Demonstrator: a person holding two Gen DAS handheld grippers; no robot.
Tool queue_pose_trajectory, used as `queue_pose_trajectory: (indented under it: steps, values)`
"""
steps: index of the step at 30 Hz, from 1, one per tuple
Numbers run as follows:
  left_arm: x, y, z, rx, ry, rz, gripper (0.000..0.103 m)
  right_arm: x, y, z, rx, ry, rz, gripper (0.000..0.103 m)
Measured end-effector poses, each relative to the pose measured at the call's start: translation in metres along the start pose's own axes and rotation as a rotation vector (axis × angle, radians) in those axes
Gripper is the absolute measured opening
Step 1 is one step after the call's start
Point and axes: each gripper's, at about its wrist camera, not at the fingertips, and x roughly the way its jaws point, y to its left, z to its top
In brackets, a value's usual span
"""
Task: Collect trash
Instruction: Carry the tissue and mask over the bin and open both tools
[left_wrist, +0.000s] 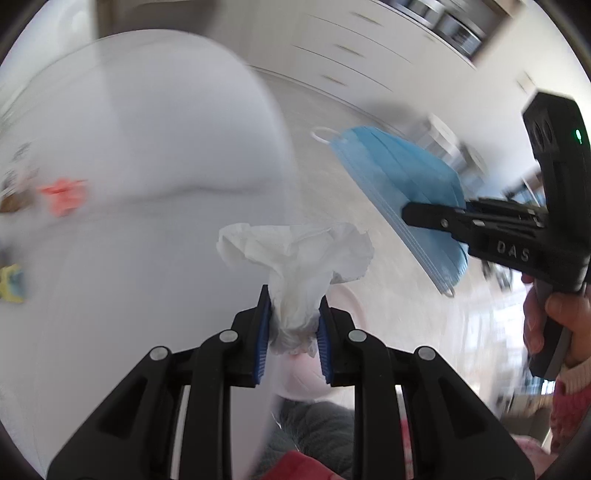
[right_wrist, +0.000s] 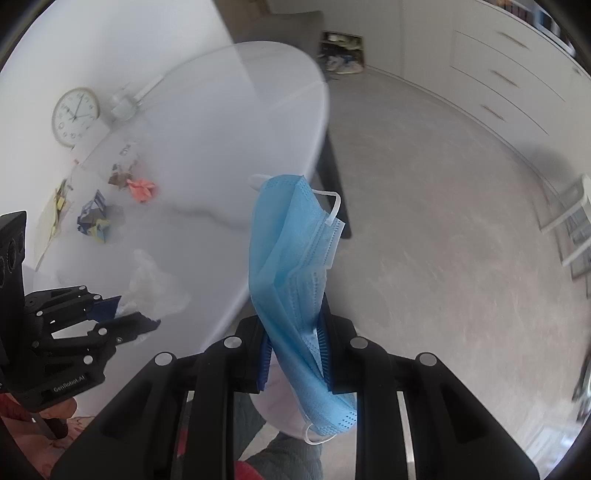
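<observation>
My left gripper (left_wrist: 293, 317) is shut on a crumpled white tissue (left_wrist: 295, 254), held near the edge of the white table (left_wrist: 147, 129). My right gripper (right_wrist: 293, 343) is shut on a folded blue face mask (right_wrist: 291, 258), held beyond the table edge over the floor. The right gripper and the mask (left_wrist: 402, 192) also show at the right of the left wrist view. The left gripper (right_wrist: 140, 317) with the tissue (right_wrist: 155, 288) shows at the lower left of the right wrist view. An orange scrap (right_wrist: 142, 190), a blue-and-yellow wrapper (right_wrist: 94, 221) and a brown scrap (right_wrist: 120, 177) lie on the table.
A round clock (right_wrist: 75, 116) and a white object (right_wrist: 123, 103) stand at the table's far side. Yellow papers (right_wrist: 55, 210) lie at its left edge. Grey carpet (right_wrist: 443, 221) spreads to the right, with white drawers (right_wrist: 498, 81) along the wall and a dark table leg (right_wrist: 336, 192).
</observation>
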Motion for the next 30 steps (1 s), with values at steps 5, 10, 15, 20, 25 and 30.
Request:
queue_pose_trajectory:
  steps: [5, 10, 15, 20, 25, 30]
  values:
    - [0.035, -0.052, -0.019, 0.093, 0.084, -0.052, 0.022, -0.02, -0.035, -0.053, 0.069, 0.007, -0.026, 0.022]
    - [0.071, -0.075, -0.032, 0.112, 0.154, -0.053, 0.025, -0.035, -0.053, -0.088, 0.095, 0.006, -0.031, 0.024]
    - [0.088, -0.07, -0.039, 0.074, 0.181, -0.026, 0.056, -0.04, -0.057, -0.099, 0.096, 0.002, -0.023, 0.024]
    - [0.082, -0.08, -0.039, 0.075, 0.171, -0.01, 0.061, -0.042, -0.065, -0.106, 0.078, 0.008, -0.005, 0.024]
    - [0.057, -0.087, -0.044, 0.053, 0.106, 0.011, 0.071, -0.039, -0.06, -0.106, 0.039, 0.022, 0.03, 0.024]
    - [0.031, -0.084, -0.034, 0.011, 0.045, 0.032, 0.077, -0.032, -0.052, -0.105, 0.01, 0.031, 0.064, 0.024]
